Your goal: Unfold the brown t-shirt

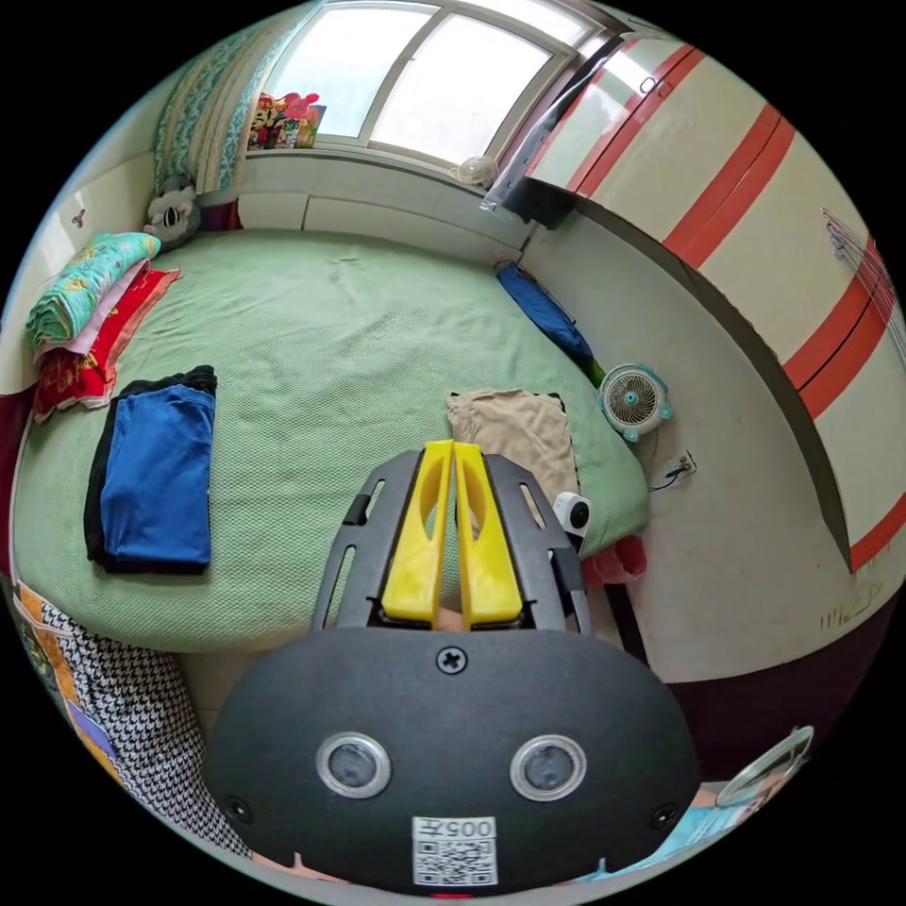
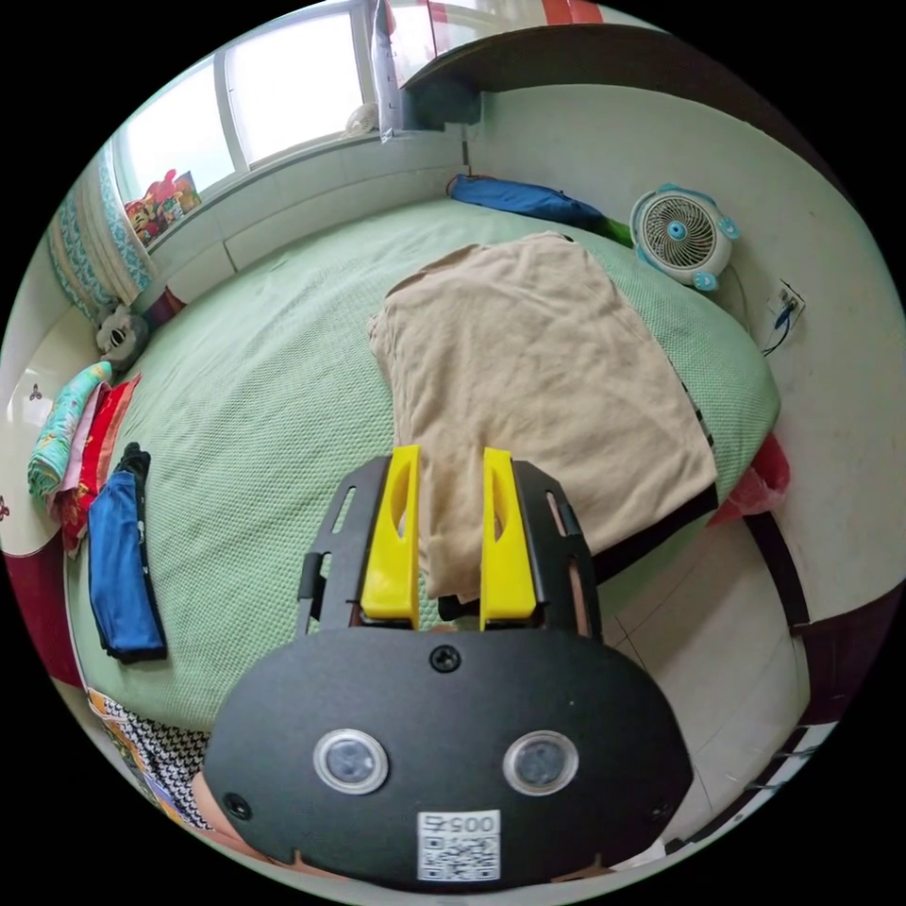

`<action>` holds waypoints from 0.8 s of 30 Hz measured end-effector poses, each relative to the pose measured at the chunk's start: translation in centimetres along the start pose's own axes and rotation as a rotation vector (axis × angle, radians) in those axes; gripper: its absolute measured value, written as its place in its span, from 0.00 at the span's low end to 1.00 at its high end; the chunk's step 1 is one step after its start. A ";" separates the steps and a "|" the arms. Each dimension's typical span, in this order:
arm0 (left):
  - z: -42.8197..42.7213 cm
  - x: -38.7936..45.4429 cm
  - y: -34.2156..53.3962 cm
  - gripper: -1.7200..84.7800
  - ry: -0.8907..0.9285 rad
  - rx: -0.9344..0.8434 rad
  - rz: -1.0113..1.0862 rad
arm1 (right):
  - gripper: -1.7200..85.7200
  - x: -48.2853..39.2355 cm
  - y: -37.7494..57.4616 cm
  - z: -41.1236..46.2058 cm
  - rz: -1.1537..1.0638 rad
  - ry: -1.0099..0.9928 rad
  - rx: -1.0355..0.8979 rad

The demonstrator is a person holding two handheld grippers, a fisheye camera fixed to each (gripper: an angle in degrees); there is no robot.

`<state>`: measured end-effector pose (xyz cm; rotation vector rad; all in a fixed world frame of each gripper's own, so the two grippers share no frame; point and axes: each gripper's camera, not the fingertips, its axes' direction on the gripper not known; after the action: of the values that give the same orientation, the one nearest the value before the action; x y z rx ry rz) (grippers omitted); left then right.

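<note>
The right gripper [image 2: 451, 472] hangs over the near edge of the bed [image 2: 283, 377], its yellow jaws apart with a fold of the brown t-shirt [image 2: 538, 368] lying between them, not yet pinched. The shirt lies folded at the bed's near right corner, by the fan [image 2: 681, 234]. The left gripper [image 1: 453, 453] is held back over the near edge, jaws together on nothing. The grasp seems just beginning; next the right jaws should close on the top layer only and lift it open.
</note>
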<state>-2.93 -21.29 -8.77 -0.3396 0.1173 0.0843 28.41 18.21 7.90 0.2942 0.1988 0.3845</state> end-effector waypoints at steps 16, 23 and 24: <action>0.9 -1.0 0.0 0.03 0.052 0.001 0.060 | 0.11 -2.9 -0.2 -0.6 -0.030 0.032 0.025; 7.7 -3.9 -1.0 0.05 -0.247 0.011 0.037 | 0.15 -5.8 0.2 -0.8 -0.170 0.120 0.105; 8.9 -4.5 -1.0 0.04 -0.309 0.031 0.047 | 0.15 -6.4 0.1 -0.3 -0.199 0.142 0.090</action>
<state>-6.40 -19.54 0.52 -0.2894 -0.1790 0.1799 22.47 15.84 8.48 0.3326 0.3824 0.1994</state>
